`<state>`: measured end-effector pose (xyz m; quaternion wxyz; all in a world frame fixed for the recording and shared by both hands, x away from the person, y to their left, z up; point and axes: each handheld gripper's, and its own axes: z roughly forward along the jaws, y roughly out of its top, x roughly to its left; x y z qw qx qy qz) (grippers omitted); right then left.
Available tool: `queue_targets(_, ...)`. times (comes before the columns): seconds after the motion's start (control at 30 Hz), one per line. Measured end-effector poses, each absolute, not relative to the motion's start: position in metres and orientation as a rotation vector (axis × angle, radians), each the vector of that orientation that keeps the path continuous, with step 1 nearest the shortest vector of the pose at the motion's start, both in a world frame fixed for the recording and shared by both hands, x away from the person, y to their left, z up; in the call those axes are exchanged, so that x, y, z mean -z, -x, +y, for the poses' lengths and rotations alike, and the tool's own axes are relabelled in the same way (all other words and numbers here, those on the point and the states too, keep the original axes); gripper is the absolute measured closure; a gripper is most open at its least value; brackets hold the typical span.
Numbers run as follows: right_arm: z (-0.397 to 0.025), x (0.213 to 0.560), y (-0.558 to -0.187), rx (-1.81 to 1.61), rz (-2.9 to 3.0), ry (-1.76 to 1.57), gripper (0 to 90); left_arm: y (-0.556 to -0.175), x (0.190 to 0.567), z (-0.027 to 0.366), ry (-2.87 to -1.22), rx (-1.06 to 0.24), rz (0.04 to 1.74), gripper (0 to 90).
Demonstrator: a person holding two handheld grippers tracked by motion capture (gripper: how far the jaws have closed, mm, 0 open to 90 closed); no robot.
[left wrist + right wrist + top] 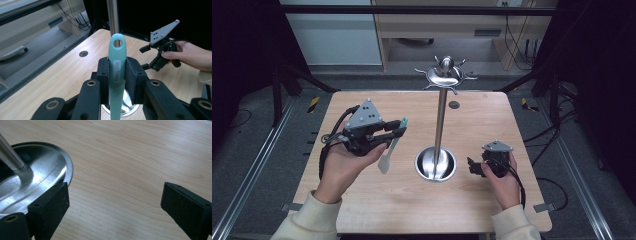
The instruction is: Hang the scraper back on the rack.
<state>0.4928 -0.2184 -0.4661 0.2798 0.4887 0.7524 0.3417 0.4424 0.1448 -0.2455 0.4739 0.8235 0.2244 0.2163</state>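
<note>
Teal spatula [116, 75] – one, steel stand [441, 120] – one

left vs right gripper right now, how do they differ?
The left gripper is shut on the teal utensil; the right gripper stands open with nothing between its jaws. In the high view the left gripper is held up over the table, while the right gripper sits low beside the stand base. Both are hand-held.

Left gripper [398, 127] is clamping its jaws tight; right gripper [472, 166] is holding its jaws wide apart.
</note>
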Motion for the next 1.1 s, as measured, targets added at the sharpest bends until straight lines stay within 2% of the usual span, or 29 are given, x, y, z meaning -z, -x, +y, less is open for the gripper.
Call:
queue_targets(0.7,-0.220,0.466,-0.493,-0.916,2.016,-1.316,8.5,-0.450,0.200,0.126,-1.890,-0.551,0.559,74.1)
queue_targets(1.1,-0.219,0.466,-0.493,-0.913,2.018,-1.317,8.5,-0.451,0.188,0.119,-1.896,-0.570,0.537,74.0)
